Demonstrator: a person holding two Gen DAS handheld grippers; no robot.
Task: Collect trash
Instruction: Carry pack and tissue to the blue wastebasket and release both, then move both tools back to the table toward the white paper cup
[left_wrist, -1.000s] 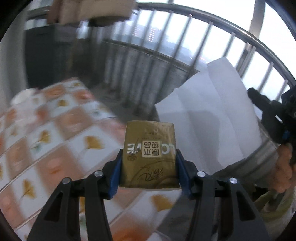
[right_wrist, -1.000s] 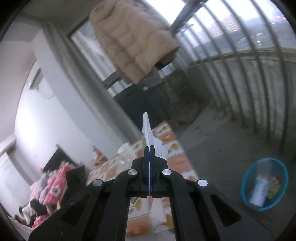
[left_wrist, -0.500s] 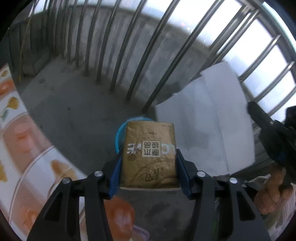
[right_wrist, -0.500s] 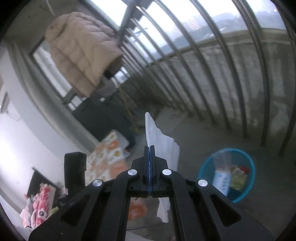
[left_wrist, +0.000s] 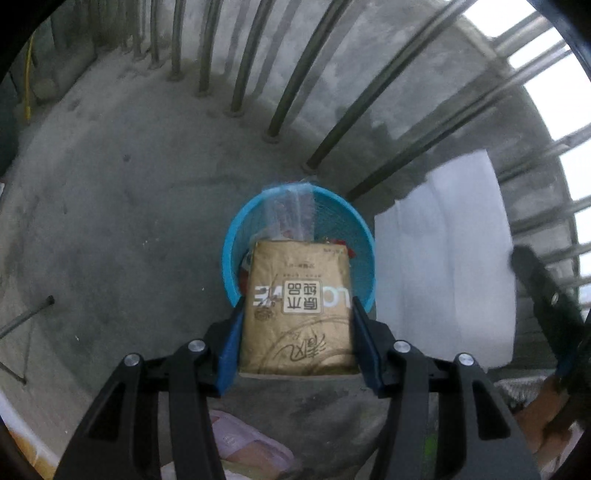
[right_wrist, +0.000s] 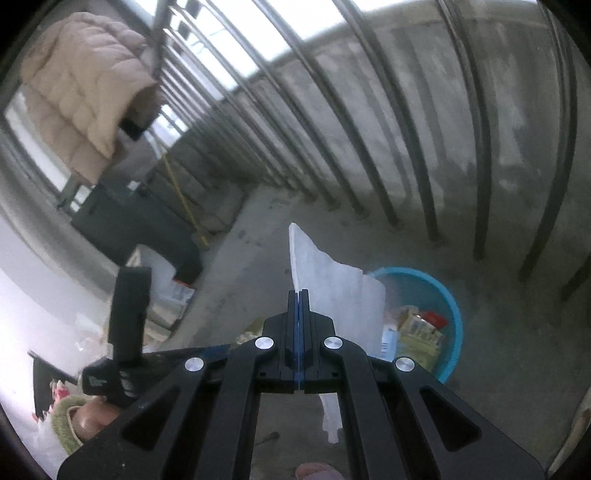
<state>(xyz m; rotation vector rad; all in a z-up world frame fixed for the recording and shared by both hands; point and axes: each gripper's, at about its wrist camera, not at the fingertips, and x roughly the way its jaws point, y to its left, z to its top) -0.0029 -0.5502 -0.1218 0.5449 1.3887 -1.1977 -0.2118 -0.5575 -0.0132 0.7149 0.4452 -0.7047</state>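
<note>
My left gripper (left_wrist: 297, 325) is shut on a brown tissue pack (left_wrist: 297, 306) with white print and holds it in the air directly above a blue trash basket (left_wrist: 236, 236) that stands on the concrete floor. The basket holds a clear wrapper and other trash. My right gripper (right_wrist: 299, 295) is shut on a sheet of white paper (right_wrist: 332, 295), held up left of the basket (right_wrist: 448, 314) in its own view. The paper (left_wrist: 443, 258) also shows to the right of the basket in the left wrist view, with the right gripper's body behind it.
Metal railing bars (left_wrist: 291, 74) on a concrete curb stand just behind the basket. A beige jacket (right_wrist: 81, 92) hangs at the upper left. A pink slipper (left_wrist: 243, 443) lies on the floor below my left gripper. Thin rods (left_wrist: 26, 317) lie on the floor at left.
Both grippers have swung away from the patterned table and tilted down toward the floor. The blue basket has come to lie right under the tissue pack and nearer to the paper.
</note>
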